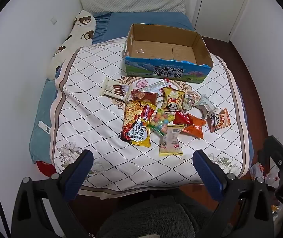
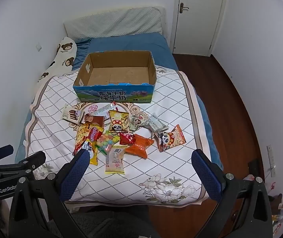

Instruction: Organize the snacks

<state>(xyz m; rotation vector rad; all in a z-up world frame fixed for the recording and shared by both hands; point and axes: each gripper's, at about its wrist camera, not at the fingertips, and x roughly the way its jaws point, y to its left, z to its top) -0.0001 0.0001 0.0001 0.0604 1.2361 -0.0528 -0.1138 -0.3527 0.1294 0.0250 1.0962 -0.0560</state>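
Several snack packets (image 1: 161, 115) lie in a loose pile on the quilt (image 1: 93, 123), also in the right wrist view (image 2: 121, 136). Among them are a noodle pack (image 1: 136, 124), a Franzzi wafer pack (image 1: 115, 90), orange packets (image 1: 193, 126) and panda packets (image 2: 171, 140). Behind the pile stands an empty open cardboard milk box (image 1: 167, 45), which also shows in the right wrist view (image 2: 115, 73). My left gripper (image 1: 143, 158) is open and empty above the bed's near edge. My right gripper (image 2: 139, 158) is open and empty, just short of the pile.
A bear-print bolster (image 1: 72, 39) lies along the left wall. A blue sheet and pillow (image 1: 133, 0) are at the head. A white remote (image 1: 44, 127) lies on the left blue blanket. Wooden floor (image 2: 230, 109) and a door (image 2: 198, 13) are on the right.
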